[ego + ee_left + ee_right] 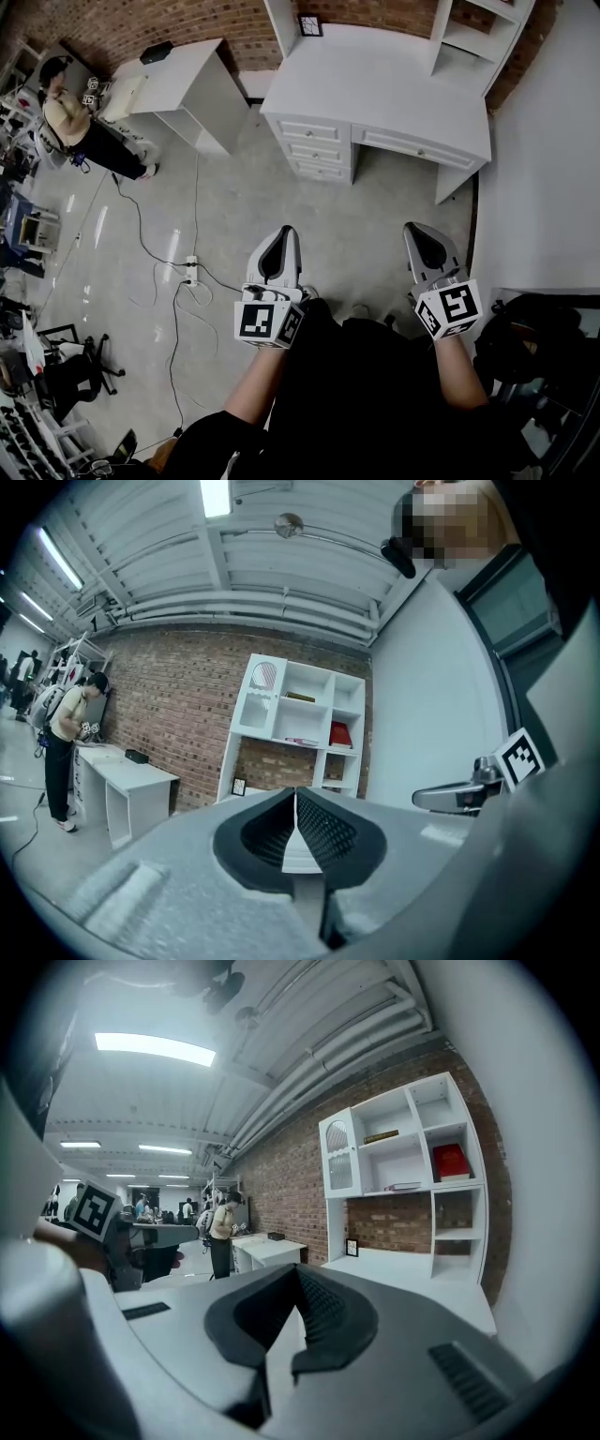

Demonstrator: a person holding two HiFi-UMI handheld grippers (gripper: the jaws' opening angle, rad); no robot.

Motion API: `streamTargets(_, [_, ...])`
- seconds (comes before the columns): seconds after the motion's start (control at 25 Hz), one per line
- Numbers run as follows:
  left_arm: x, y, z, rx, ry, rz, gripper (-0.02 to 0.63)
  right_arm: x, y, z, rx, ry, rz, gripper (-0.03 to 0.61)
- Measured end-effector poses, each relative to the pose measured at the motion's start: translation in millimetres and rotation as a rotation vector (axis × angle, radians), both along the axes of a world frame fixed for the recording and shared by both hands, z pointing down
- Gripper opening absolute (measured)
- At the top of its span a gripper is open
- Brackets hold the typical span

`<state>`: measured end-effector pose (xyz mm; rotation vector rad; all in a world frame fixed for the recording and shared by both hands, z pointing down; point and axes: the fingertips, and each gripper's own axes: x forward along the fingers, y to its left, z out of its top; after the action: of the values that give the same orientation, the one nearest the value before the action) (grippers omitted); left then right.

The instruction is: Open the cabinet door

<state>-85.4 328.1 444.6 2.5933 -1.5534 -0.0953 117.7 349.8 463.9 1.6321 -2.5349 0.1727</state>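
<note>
Door [340, 1157]: glazed, top-left cell of the white hutch [403, 1162], looks shut. The hutch sits on the bench [375, 94], at 12 o'clock from both claws and well apart from them. Left claw [295, 797] is closed with nothing in it. Right claw [298, 1274] is closed with nothing in it. A person [70, 122] stands at 10 o'clock, by the side bench [178, 75].

A person [67, 120] stands at a white surface [176, 77] against the brick wall [141, 23]; a power strip [191, 270] and cables [196, 206] lie on the floor before that wall.
</note>
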Motion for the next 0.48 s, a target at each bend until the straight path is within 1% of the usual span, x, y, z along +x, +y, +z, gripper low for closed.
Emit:
streamTargets(0.12, [-3.4,-7.3,1.1,-0.008,0.011,0.015,0.021,1.1,-8.8,2.7,-0.016,-0.001,0.031,-0.002])
streamTargets(0.24, [-15.0,-14.8,-2.2,0.007,0.005,0.024,0.021,-5.1,-21.2,0.4,-0.01,-0.006,0.052,-0.002])
streamTargets(0.28, [-20.8,-18.0,-1.7,0.008,0.005,0.022,0.021,-5.8,-27.4,-1.0,0.0,-0.003,0.075,-0.002])
streamTargets(0.36, [-32.7,-20.0,0.8,0.002,0.012,0.016,0.023,-1.4,-36.4,-5.8,0.026,-0.008,0.16,0.001])
streamTargets(0.4, [-38.6,-19.2,1.3,0.003,0.013,0.014,0.032,0.4,-38.6,-8.8,0.037,-0.017,0.196,0.03])
streamTargets(0.44, [-44.5,-19.1,0.8,0.007,0.012,0.013,0.075,0.0,-40.7,-11.1,0.043,-0.024,0.217,0.066])
streamTargets(0.48, [-50.6,-20.9,-0.3,0.009,0.013,0.012,0.146,-2.0,-43.5,-12.1,0.043,-0.027,0.226,0.101])
